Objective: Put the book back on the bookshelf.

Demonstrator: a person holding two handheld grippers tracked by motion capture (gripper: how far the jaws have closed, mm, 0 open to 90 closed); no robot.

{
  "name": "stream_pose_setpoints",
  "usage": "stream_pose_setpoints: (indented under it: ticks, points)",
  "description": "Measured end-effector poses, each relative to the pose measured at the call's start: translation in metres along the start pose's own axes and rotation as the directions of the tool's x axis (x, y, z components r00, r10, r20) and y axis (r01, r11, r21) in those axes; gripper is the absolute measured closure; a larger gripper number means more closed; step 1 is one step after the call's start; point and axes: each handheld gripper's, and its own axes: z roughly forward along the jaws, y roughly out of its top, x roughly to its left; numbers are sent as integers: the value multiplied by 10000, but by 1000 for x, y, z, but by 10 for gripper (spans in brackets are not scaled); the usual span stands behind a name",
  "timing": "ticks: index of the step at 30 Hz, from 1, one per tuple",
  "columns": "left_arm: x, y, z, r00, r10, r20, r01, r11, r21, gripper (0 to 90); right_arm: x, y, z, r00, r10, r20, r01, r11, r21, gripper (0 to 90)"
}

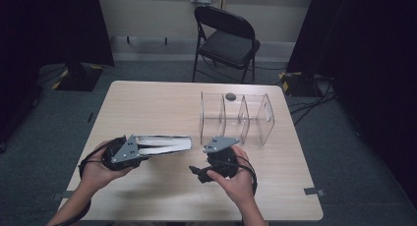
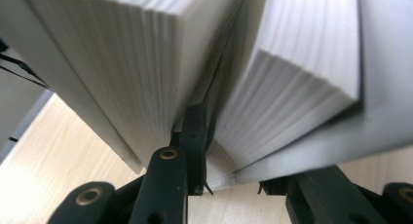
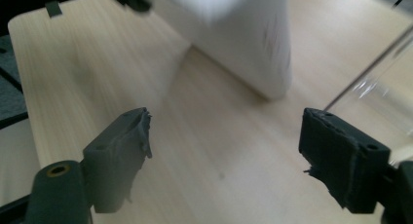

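High view: left gripper clamps the white book by its spine, holding it level above the table, while right gripper waits open-jawed beside the clear divided rack.

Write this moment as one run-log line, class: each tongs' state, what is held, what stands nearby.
left tongs: shut on book, off table | right tongs: open, empty | clear rack: beside book
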Motion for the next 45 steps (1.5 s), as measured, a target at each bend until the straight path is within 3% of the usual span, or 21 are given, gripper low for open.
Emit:
stream_pose_setpoints:
  ticks: [2,7,10,16,22,30,36,41,45]
  points:
    - [3,1,-2,9996,-247,113,247,9997,-43,707,-3,-16,8,9995,284,-114,-280,9992,288,173]
    - [10,8,-6,9987,-414,287,404,9986,342,736,-6,-49,28,9962,856,-185,-831,9906,1090,174]
    - [17,10,-7,9964,-680,501,659,9969,430,743,-6,-64,37,9962,865,-130,-839,9872,1355,173]
    - [27,13,-7,9892,-1310,653,1270,9900,619,747,-7,-72,44,9955,947,-97,-922,9845,1494,173]
    - [32,14,-6,9848,-1588,697,1540,9856,699,748,-7,-83,52,9954,955,31,-946,9802,1739,158]
    - [33,13,-6,9834,-1609,836,1559,9858,631,750,-8,-88,55,9989,353,300,-392,9894,1402,125]
    - [33,13,-7,9833,-1580,902,1521,9860,685,751,-9,-92,58,9976,555,418,-586,9953,771,121]
    - [33,14,-9,9843,-1472,978,1398,9871,782,751,-9,-92,58,9975,578,411,-608,9952,771,120]
    - [32,13,-9,9805,-1553,1206,1489,9870,602,751,-9,-92,58,9975,583,411,-613,9951,776,120]
